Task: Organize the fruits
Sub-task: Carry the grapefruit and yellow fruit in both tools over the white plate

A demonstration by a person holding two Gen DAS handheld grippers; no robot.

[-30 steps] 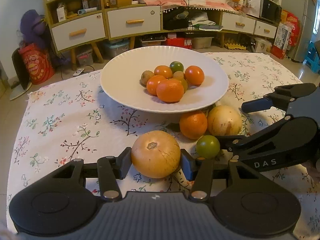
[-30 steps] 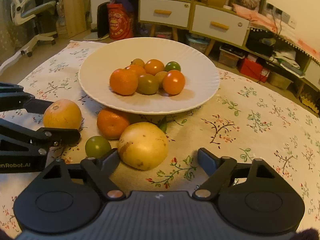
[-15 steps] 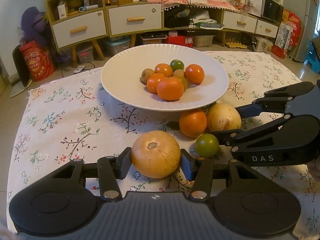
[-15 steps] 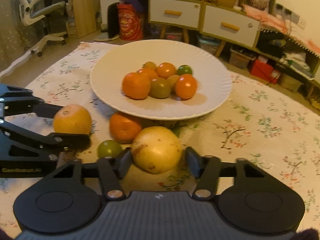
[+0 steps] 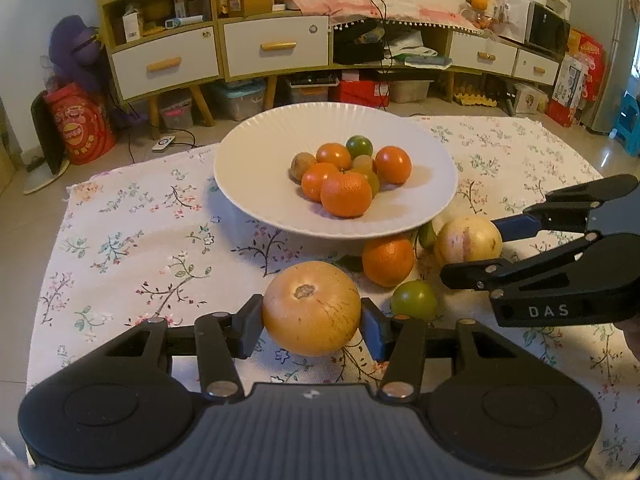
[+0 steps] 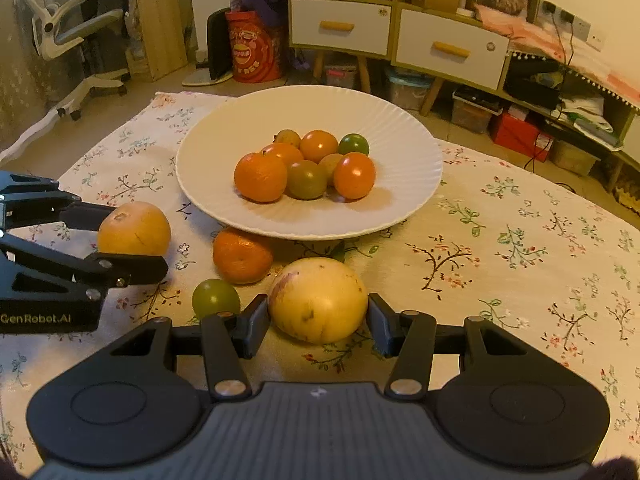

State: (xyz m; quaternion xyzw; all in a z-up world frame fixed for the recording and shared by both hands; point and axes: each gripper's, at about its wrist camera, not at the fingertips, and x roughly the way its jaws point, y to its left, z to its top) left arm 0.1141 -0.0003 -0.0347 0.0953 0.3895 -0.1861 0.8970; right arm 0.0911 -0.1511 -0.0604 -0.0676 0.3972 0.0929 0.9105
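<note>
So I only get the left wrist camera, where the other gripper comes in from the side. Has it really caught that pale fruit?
Observer: Yes. In its own camera the right gripper has just been closing, and both pads press the pale yellow fruit between them.
Operator: Is there anything in the room that I'm missing?
Observer: A white office chair stands on the floor beyond the table's far left corner.
Operator: And on my own gripper?
Observer: The left gripper, holding the orange-yellow fruit, has GenRobot.AI lettering on its side.
</note>
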